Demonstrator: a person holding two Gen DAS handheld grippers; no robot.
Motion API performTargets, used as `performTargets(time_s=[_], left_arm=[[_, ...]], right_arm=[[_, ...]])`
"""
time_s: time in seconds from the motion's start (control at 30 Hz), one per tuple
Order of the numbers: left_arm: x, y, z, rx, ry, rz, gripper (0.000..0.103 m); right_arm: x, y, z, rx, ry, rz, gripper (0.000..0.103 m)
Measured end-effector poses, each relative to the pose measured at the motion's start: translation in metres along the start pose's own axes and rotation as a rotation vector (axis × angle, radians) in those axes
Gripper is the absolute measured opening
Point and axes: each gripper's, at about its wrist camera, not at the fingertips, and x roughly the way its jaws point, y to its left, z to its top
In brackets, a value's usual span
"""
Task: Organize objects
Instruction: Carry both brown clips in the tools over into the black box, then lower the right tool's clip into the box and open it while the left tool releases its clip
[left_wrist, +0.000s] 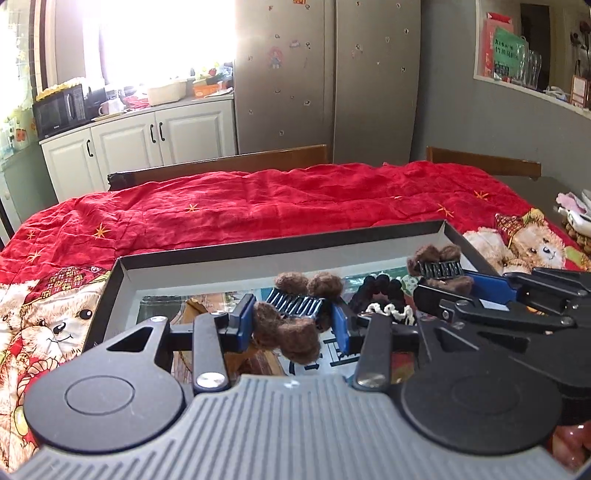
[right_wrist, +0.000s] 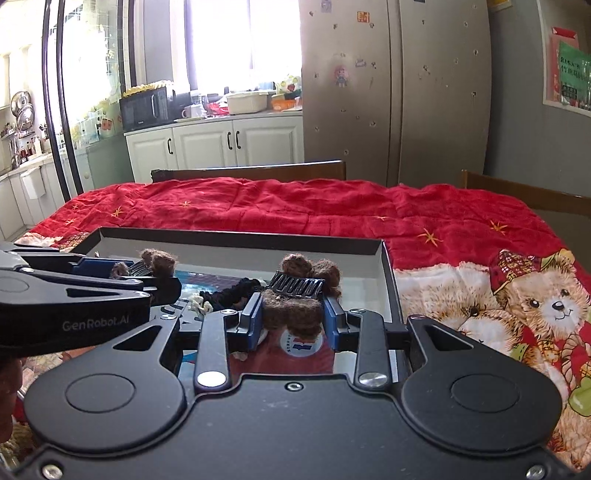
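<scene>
My left tool (left_wrist: 291, 321) pinches a brown fuzzy hair claw clip (left_wrist: 295, 317) between its blue pads, black teeth up, held above the near-left part of the box (left_wrist: 122, 266)

My right tool (right_wrist: 293, 321) pinches a second brown fuzzy claw clip (right_wrist: 299, 295) the same way, above the right half of the box (right_wrist: 388, 266). Seen from the left wrist camera, that tool (left_wrist: 461, 284) reaches in from the right with its clip (left_wrist: 439, 266) near the box's far-right corner

The box is shallow, dark rim, pale inner walls, printed picture on its floor. Inside, between the two tools: a black scrunchie (left_wrist: 376, 291) and, just nearer, a cream-and-black one (left_wrist: 391, 314); whether they touch I cannot tell

The box sits on a red bear-print cloth (left_wrist: 258, 206) spread over the desk. Two wooden chair backs (left_wrist: 229, 166) at the far edge, grey fridge (left_wrist: 325, 74) and white cabinets (left_wrist: 140, 136) beyond
</scene>
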Motion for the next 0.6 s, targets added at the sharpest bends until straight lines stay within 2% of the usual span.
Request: performTargets(time_s=[0.6], left_arm=[[0.0062,-0.0022,-0.0036,0.015,0.026,0.014,0.048]], right_arm=[[0.0077,0.0035,0.0001,-0.017,0.043,0.007,0.032]])
